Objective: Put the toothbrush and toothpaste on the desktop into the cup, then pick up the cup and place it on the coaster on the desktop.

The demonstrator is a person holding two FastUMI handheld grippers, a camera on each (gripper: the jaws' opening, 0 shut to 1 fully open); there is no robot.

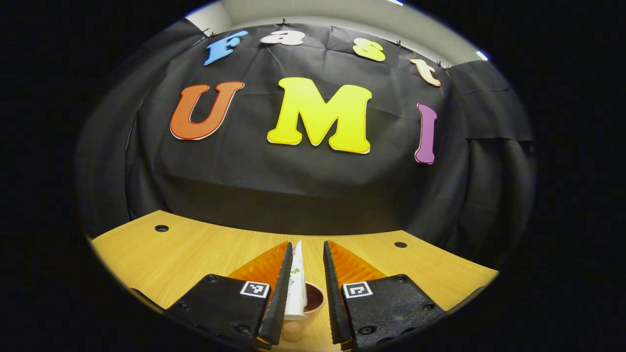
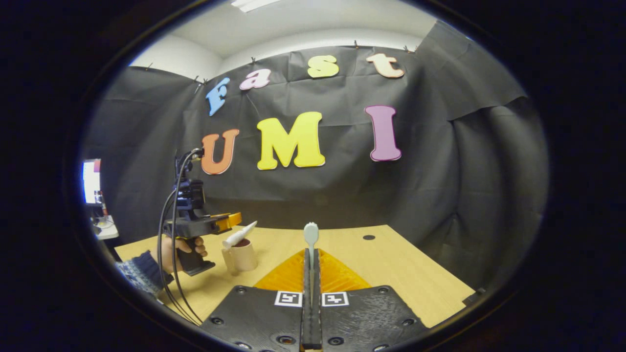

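A white toothpaste tube (image 1: 297,288) stands tilted between the fingers of my left gripper (image 1: 308,244). It leans on the left finger, and a gap separates it from the right finger, so the gripper is open. Just under it sits the pale cup (image 1: 315,299) with a dark inside. In the right gripper view the toothpaste tube (image 2: 239,234) slants across the top of the cup (image 2: 244,256), cap end low, with the left gripper (image 2: 234,219) just above it. My right gripper (image 2: 311,252) is shut on the toothbrush (image 2: 311,233), whose head sticks out past the fingertips.
The wooden table (image 2: 391,264) has small round holes (image 1: 161,228) near its back corners. A hand in a patterned sleeve (image 2: 146,266) holds the left gripper, with cables hanging from it. A lit screen (image 2: 91,182) stands off the table's far left.
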